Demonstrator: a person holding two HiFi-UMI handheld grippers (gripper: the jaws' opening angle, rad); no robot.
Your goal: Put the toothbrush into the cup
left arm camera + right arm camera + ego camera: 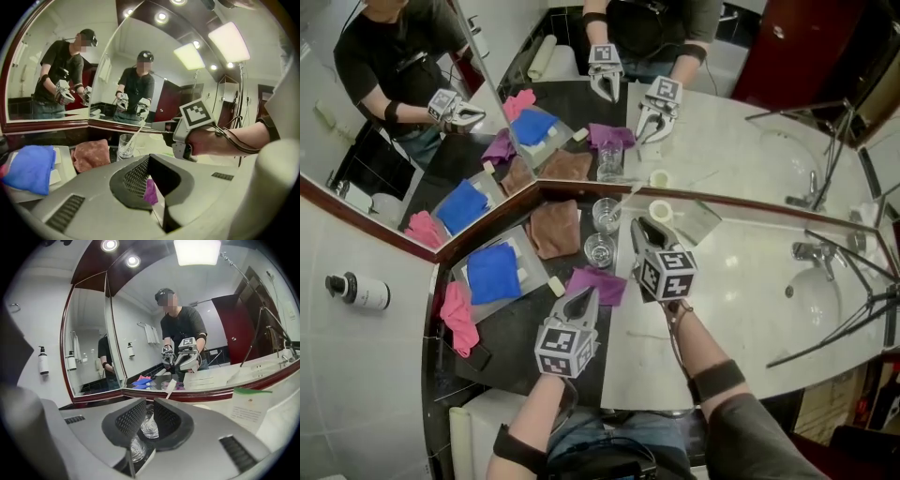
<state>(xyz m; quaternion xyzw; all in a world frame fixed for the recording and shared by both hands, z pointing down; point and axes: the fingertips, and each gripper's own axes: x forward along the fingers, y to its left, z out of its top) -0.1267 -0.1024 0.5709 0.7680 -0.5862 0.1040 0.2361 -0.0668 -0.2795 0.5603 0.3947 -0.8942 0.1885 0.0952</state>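
The toothbrush (135,135) was seen standing in the far cup (606,214), tilted rightward. The cup was set just below the mirror frame (195,393) at upper centre. A second glass (600,250) was placed just under it in the frame. The right gripper (637,227) was held just right of both, jaws partly apart with nothing gripped. The left gripper (581,302) was held at lower centre, jaws closed on nothing, above a purple cloth (598,284). The glasses were hemmed at left by a brown cloth (555,228), with a blue cloth (493,272) and a pink cloth (459,317) lying further left. Bare pale counter (741,281) was left open at right, bounded by the sink (825,295) at the right edge.
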